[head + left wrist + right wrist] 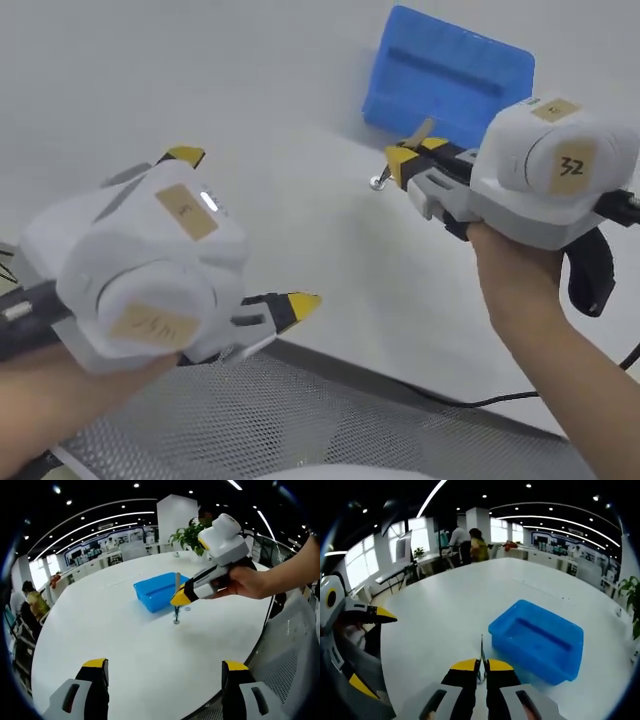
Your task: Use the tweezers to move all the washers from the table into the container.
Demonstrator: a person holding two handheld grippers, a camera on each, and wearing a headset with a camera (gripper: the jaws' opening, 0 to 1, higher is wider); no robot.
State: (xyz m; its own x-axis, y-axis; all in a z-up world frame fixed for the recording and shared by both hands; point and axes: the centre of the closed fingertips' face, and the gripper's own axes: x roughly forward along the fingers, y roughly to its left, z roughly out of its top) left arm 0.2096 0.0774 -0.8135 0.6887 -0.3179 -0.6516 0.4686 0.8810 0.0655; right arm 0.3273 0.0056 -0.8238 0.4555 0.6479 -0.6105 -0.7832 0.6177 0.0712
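left gripper view: round white table (100,630), open office (107,545)

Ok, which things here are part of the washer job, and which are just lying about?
Job: right gripper, shut on the tweezers; washer at their tip; blue container; table.
Lying about: black cable; metal mesh surface; potted plant. The open left gripper holds nothing.

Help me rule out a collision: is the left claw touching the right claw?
Apart. The head view shows bare table between the open left claw and the right claw holding the tweezers.
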